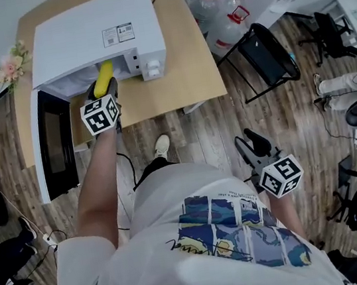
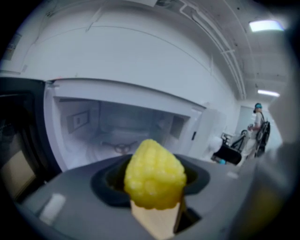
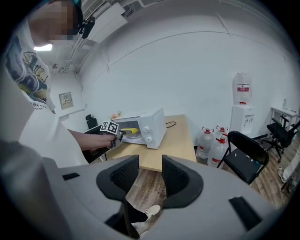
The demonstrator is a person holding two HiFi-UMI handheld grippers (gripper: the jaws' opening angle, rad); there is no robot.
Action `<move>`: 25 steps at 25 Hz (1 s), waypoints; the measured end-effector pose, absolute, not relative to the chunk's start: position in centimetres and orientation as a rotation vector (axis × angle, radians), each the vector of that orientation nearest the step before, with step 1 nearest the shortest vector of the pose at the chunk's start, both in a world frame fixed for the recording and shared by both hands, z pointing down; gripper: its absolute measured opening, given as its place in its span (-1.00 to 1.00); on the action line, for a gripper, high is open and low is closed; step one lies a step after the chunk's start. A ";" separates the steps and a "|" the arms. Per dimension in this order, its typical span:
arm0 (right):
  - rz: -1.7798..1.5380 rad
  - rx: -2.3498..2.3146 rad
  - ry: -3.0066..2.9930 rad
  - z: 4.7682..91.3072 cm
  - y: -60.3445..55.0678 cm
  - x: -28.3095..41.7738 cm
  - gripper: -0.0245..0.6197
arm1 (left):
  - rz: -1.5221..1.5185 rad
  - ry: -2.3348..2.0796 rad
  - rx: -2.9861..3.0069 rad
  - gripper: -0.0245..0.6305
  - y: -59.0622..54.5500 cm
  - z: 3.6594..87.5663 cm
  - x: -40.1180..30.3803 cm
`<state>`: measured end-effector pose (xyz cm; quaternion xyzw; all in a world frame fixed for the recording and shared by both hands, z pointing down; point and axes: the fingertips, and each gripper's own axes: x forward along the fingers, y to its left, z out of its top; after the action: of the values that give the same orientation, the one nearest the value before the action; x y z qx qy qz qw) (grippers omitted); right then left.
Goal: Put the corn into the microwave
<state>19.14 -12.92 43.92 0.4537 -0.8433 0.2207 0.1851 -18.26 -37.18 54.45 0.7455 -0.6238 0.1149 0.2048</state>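
Corn [image 2: 154,176], judged stiff and light, sat clamped by its lower end in left gripper [image 1: 104,90] at microwave [image 1: 94,34] mouth; right gripper [image 3: 149,176] hung released.

1. A wooden counter [image 1: 187,70] spans 11 to 1 o'clock in the head view, with pink flowers [image 1: 10,64] at its 10 o'clock corner.
2. Clear water bottles [image 1: 218,8] with red caps stand at 1 o'clock, just beside the counter.
3. A black folding chair [image 1: 265,54] stands at 2 o'clock on the wood-plank floor [image 1: 198,142].
4. A black office chair [image 1: 329,31] is farther out at 2 o'clock.
5. In the right gripper view, a white water dispenser [image 3: 242,105] stands against the wall at 3 o'clock.
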 end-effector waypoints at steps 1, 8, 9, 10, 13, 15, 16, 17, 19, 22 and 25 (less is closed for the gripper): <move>0.621 1.276 -2.373 43.8 -13.5 18.8 -0.48 | 0.331 -1.737 2.079 -0.16 -38.0 54.7 -18.3; 0.631 1.292 -2.325 44.1 -16.6 17.8 -0.48 | 0.399 -1.721 2.089 -0.16 -42.6 57.2 -18.5; 0.631 1.293 -2.317 44.2 -16.9 17.7 -0.48 | 0.403 -1.719 2.089 -0.16 -43.1 57.5 -18.5; 0.631 1.295 -2.311 44.3 -17.2 17.6 -0.48 | 0.404 -1.717 2.088 -0.16 -43.5 57.8 -18.5; 0.627 1.311 -2.304 44.3 -18.3 17.3 -0.48 | 0.409 -1.714 2.085 -0.16 -44.8 58.5 -18.4; 0.627 1.323 -2.301 44.2 -18.8 17.2 -0.48 | 0.423 -1.712 2.086 -0.16 -45.5 58.9 -18.2; 0.629 1.327 -2.299 44.2 -19.1 17.1 -0.48 | 0.433 -1.711 2.085 -0.16 -45.8 59.1 -18.2; 0.633 1.330 -2.297 44.3 -19.2 17.1 -0.48 | 0.443 -1.709 2.085 -0.16 -46.1 59.3 -18.1; 0.643 1.336 -2.293 44.4 -19.5 16.9 -0.48 | 0.460 -1.706 2.086 -0.16 -46.7 59.6 -18.0; 0.654 1.349 -2.287 44.5 -19.7 16.8 -0.48 | 0.493 -1.702 2.101 -0.15 -47.4 59.7 -17.7; 0.662 1.357 -2.281 44.5 -19.9 16.9 -0.48 | 0.524 -1.693 2.105 -0.15 -48.0 60.0 -17.3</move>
<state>16.87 -19.85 44.49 0.4859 -0.8168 0.2370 0.2016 -17.31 -47.98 59.95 0.7505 -0.6035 0.1869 0.1938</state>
